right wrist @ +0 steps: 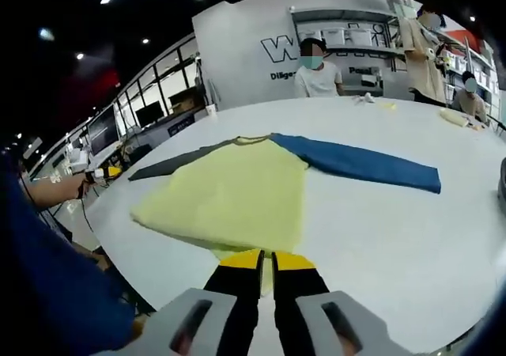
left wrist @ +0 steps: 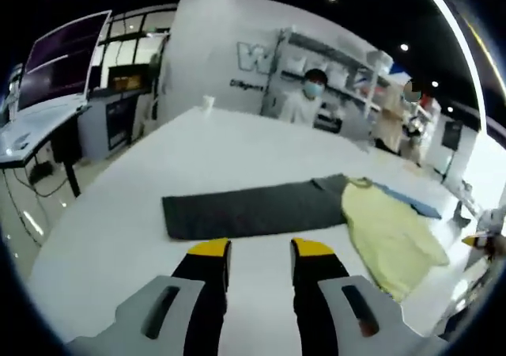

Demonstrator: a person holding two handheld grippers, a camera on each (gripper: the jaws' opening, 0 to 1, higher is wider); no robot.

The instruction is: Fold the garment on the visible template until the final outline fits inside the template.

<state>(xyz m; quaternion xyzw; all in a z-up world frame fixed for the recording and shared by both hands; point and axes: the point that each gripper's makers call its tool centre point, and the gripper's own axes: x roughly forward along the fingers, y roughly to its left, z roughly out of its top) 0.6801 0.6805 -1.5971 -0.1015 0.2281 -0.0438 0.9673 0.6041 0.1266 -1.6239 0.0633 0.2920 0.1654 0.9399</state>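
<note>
Right gripper [right wrist: 267,261]: fingers nearly pressed together, and we see a sliver of yellow cloth between the tips, so we judge them pinching the shirt's near hem.

Shirt [right wrist: 233,191]: yellow body flat on the worktop [right wrist: 379,229], just ahead of our right fingers; blue sleeve [right wrist: 356,162] runs right, dark sleeve [right wrist: 178,162] left, the long axis crosswise.

Left gripper [left wrist: 260,251]: fingers spread, holding nothing, just short of the dark sleeve's long edge.

Beyond: people by the far edge, a wall [right wrist: 261,47] with lettering, shelves [left wrist: 332,55], and a desk [left wrist: 39,123].
</note>
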